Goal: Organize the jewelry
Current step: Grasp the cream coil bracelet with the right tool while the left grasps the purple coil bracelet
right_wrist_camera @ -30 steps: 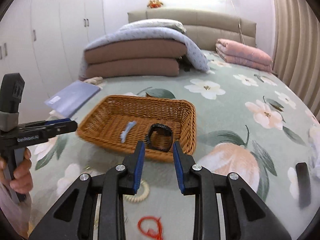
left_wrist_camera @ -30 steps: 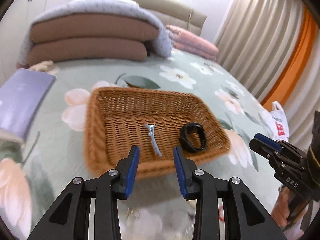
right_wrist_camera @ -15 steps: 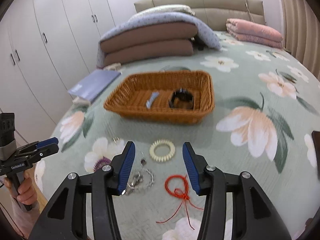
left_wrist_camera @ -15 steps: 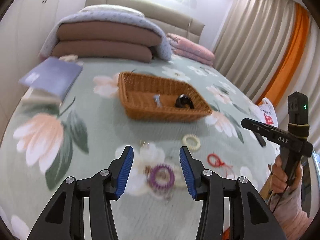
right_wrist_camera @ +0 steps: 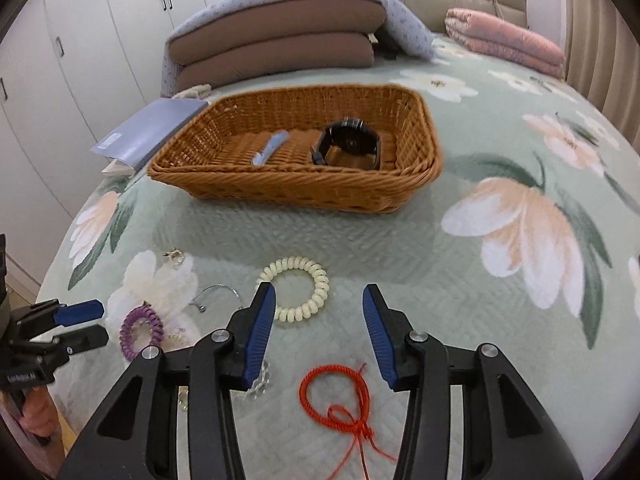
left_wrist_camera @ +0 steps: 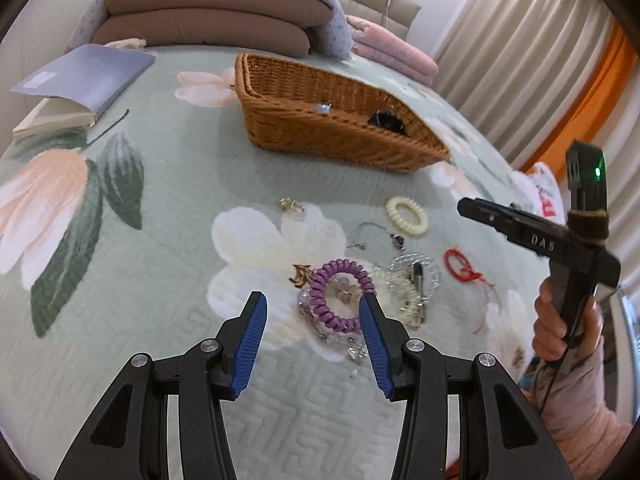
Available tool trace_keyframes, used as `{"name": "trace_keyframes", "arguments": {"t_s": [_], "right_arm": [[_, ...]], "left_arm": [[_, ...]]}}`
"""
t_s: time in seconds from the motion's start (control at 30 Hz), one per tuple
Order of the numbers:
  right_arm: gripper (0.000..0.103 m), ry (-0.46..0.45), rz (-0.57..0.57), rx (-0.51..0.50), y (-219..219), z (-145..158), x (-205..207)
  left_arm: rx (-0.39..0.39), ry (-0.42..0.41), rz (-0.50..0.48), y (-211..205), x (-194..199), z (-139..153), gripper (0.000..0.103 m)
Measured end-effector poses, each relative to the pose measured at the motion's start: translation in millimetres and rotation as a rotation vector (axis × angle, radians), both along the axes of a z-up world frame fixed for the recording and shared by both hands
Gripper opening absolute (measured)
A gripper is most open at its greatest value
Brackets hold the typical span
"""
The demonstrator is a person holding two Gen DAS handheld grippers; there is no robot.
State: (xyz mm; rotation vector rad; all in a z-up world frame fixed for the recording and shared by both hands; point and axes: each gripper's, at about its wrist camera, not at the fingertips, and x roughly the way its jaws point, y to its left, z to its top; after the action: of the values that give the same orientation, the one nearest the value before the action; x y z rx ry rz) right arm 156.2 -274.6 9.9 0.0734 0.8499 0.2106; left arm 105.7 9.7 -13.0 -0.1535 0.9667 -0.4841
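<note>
Loose jewelry lies on the floral bedspread in front of a wicker basket (right_wrist_camera: 296, 188). My left gripper (left_wrist_camera: 313, 298) hangs open just above a purple coil hair tie (left_wrist_camera: 362, 278), which shows between its blue pads without touching them. Beside the tie lie a clear bead bracelet (left_wrist_camera: 416, 276), a silver hoop (left_wrist_camera: 372, 232) and small earrings (left_wrist_camera: 292, 204). My right gripper (right_wrist_camera: 319, 287) is open and empty, with a cream coil tie (right_wrist_camera: 304, 308) by its left pad and a red cord (right_wrist_camera: 340, 420) under it. The basket holds a blue hair clip (right_wrist_camera: 270, 148) and a black band (right_wrist_camera: 348, 144).
A grey-blue book (left_wrist_camera: 80, 80) lies at the far left of the bed. Stacked brown cushions (left_wrist_camera: 208, 20) and a folded pink blanket (right_wrist_camera: 504, 40) sit at the headboard. White wardrobes (right_wrist_camera: 80, 60) stand at the left, curtains (left_wrist_camera: 520, 60) at the right.
Both grippers have drawn back from the basket and sunk toward the loose jewelry. Their jaws stand wider than a second ago. The purple tie now shows between the left pads.
</note>
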Motion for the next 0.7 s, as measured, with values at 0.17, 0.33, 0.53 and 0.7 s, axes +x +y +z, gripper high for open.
{"name": "trace_keyframes", "arguments": {"t_s": [0.17, 0.33, 0.53, 0.7], "right_arm": [[0.047, 0.029, 0.002, 0.007, 6.6, -16.5, 15.6], [0.043, 0.038, 0.003, -0.031, 12.7, -27.3, 22.7], [0.034, 0.030, 0.008, -0.063, 18.0, -31.8, 26.2], [0.024, 0.006, 0.025, -0.125, 31.0, -34.2, 25.1]], "left_arm": [[0.080, -0.019, -0.007, -19.4, 7.4, -5.9, 0.049], [0.138, -0.042, -0.004, -30.6, 13.6, -10.5, 0.049], [0.123, -0.032, -0.003, -30.4, 19.9, -16.9, 0.049], [0.118, -0.023, -0.015, -33.0, 22.3, -21.1, 0.032]]}}
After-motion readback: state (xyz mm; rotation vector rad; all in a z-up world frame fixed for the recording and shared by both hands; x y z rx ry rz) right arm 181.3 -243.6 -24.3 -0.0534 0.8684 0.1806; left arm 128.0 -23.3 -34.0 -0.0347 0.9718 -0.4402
